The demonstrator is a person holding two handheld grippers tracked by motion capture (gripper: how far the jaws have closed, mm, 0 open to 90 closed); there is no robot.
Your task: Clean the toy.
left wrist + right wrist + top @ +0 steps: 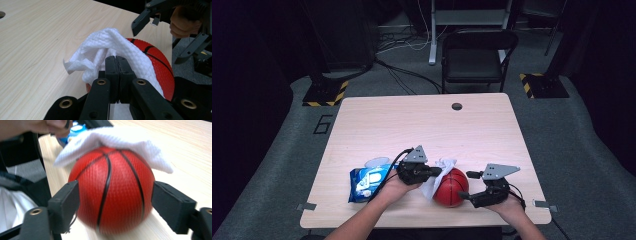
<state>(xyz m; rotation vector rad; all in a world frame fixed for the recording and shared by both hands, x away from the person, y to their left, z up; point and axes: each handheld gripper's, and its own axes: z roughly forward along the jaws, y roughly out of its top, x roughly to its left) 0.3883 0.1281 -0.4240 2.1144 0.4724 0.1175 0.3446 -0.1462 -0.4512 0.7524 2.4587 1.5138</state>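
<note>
A red ball with black seams [452, 189] sits near the front edge of the wooden table [412, 125]. A white wipe [435, 177] lies draped over its top and left side. My left gripper [439, 171] is shut on the wipe, with the jaws pressed together over a fold of cloth [107, 42] at the ball [160, 67]. My right gripper [466, 185] comes in from the right. Its two jaws clasp the ball [112, 190] on opposite sides, under the wipe [112, 136].
A blue pack of wet wipes [367, 181] lies left of my left hand, its lid flipped up. A cable hole [456, 106] sits near the table's far edge. A black chair [477, 55] stands beyond it.
</note>
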